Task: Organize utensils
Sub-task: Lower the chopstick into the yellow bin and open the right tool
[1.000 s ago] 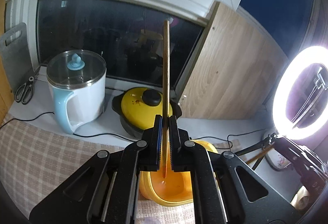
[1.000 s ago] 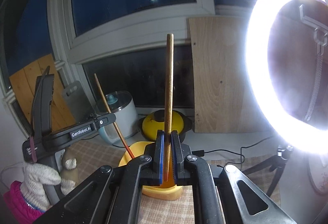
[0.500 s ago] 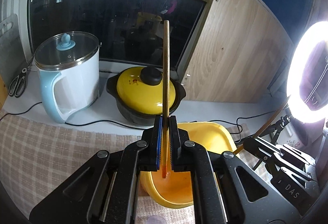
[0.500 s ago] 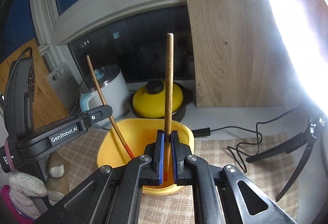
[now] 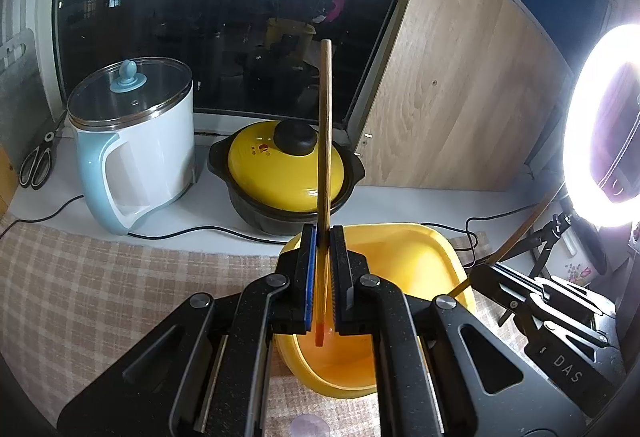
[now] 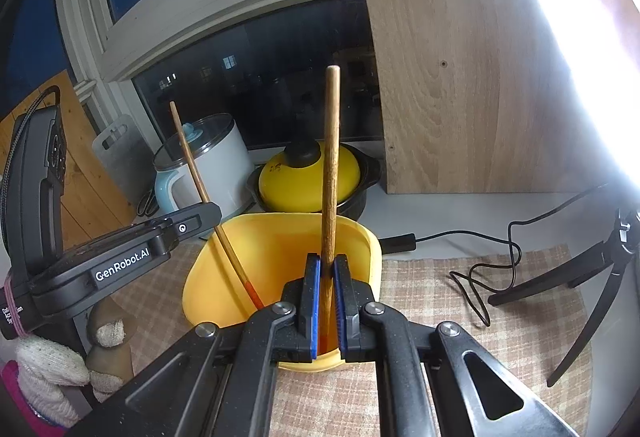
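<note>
Left gripper [image 5: 323,277] clamps a thin chopstick [image 5: 325,141] upright, its red tip over the yellow tub [image 5: 404,249]. Right gripper [image 6: 327,301] clamps a thicker stick [image 6: 330,165] upright inside the tub's near rim.

Ring light [image 5: 604,125] is the main source, blown out white; its glare washes the right view's upper right corner. Window [image 5: 224,37] dark, faint reflections. Tablecloth [image 5: 100,277] evenly lit, soft shadows. Strong fisheye bending, black vignette at the edges. Focus sharp.
</note>
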Motion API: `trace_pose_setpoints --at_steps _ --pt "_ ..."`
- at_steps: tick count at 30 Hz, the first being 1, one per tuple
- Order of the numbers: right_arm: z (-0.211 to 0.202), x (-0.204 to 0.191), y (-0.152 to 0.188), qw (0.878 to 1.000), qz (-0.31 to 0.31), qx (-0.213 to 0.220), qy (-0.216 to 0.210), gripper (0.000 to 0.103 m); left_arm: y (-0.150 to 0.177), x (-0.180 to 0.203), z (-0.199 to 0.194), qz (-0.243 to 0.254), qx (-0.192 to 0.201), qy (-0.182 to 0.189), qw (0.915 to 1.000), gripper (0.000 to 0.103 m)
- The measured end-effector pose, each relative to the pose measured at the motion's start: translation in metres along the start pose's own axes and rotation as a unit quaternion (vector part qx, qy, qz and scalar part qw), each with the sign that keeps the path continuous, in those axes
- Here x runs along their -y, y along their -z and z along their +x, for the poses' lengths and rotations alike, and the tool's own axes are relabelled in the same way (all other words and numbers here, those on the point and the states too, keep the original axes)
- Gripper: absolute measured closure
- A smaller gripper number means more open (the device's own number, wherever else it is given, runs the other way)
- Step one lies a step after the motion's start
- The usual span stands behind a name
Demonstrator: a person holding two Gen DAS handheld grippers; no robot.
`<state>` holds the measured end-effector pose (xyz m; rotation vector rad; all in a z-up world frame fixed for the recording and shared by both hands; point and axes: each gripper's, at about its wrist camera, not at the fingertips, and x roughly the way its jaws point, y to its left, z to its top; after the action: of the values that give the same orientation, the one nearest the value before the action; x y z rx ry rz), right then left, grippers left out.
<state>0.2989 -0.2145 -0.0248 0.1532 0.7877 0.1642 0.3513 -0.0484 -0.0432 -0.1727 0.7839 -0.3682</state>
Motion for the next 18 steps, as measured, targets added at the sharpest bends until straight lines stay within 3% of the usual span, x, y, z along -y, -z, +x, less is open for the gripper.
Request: trace_pose_setpoints --at_steps 1,3,4,5,7,18 --pt "-0.001 0.0 0.0 1.0 0.001 0.0 -0.003 0.096 0.0 0.0 -0.002 0.0 0.002 0.0 1.0 0.099" --pt "-0.004 0.001 0.0 1.0 0.001 0.004 -0.002 0.081 0.0 0.001 -0.003 0.005 0.004 -0.007 1.0 0.099" --pt "-0.006 0.0 0.001 1.0 0.001 0.007 -0.002 0.073 0.0 0.001 -0.005 0.008 0.005 -0.011 0.9999 0.094" --pt "-0.009 0.001 0.001 1.0 0.001 0.011 -0.001 0.073 0.0 0.001 -0.006 0.008 0.006 -0.012 0.9999 0.079" --pt "-0.015 0.001 0.002 1.0 0.003 0.015 -0.003 0.073 0.0 0.0 -0.012 0.006 0.015 -0.014 0.9998 0.065" --pt "-0.043 -0.004 0.012 0.999 -0.009 0.035 -0.008 0.059 0.007 0.003 -0.04 0.014 0.034 -0.023 0.9991 0.065"
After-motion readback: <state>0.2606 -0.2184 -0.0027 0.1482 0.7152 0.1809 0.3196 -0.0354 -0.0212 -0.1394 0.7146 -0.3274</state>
